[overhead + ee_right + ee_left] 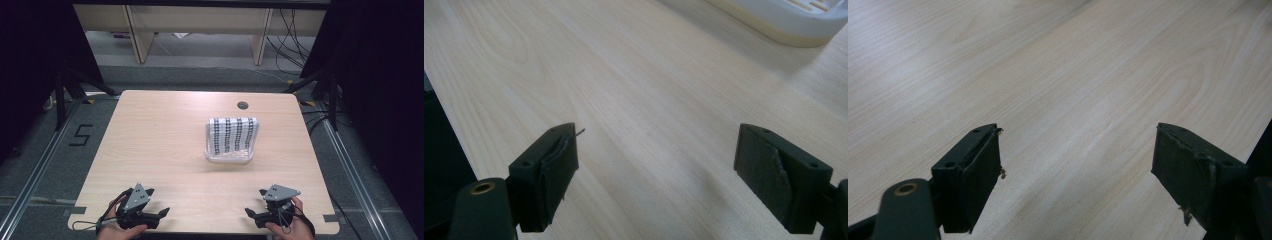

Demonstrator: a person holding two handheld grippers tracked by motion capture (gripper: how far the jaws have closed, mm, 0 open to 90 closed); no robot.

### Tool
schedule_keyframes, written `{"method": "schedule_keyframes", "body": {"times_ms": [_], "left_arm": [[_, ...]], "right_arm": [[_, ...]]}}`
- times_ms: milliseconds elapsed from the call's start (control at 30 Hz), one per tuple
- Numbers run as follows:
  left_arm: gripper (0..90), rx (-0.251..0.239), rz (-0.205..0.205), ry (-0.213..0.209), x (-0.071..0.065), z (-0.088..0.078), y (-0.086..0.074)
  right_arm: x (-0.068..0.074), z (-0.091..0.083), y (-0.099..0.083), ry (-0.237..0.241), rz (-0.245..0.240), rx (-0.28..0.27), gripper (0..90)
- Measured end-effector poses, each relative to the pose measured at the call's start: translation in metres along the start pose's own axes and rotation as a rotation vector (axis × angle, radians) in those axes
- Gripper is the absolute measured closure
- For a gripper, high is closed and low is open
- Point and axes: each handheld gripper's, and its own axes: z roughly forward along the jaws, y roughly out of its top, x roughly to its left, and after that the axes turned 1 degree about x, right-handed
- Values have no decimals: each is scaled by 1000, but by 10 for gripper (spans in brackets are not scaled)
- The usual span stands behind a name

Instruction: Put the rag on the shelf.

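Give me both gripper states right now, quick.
Left gripper: open, holding nothing, over bare table.
Right gripper: open, holding nothing, white tray ahead.

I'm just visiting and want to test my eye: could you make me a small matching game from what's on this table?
Things:
1. left gripper
2. right gripper
3. white tray
4. round hole

Places:
A. far edge of the table
B. near edge, at the person's right
C. right of the table's middle, holding a black-and-white patterned cloth
D. near edge, at the person's left

Pairs: 1-D, 2-B, 3-C, 4-A
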Motion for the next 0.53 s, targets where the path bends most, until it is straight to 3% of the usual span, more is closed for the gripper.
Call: {"method": "schedule_keyframes", "body": {"times_ms": [533], "left_arm": [[190,12,6,10,1,0,1]], "right_arm": [[-2,-3,1,3,12,-4,190]]}}
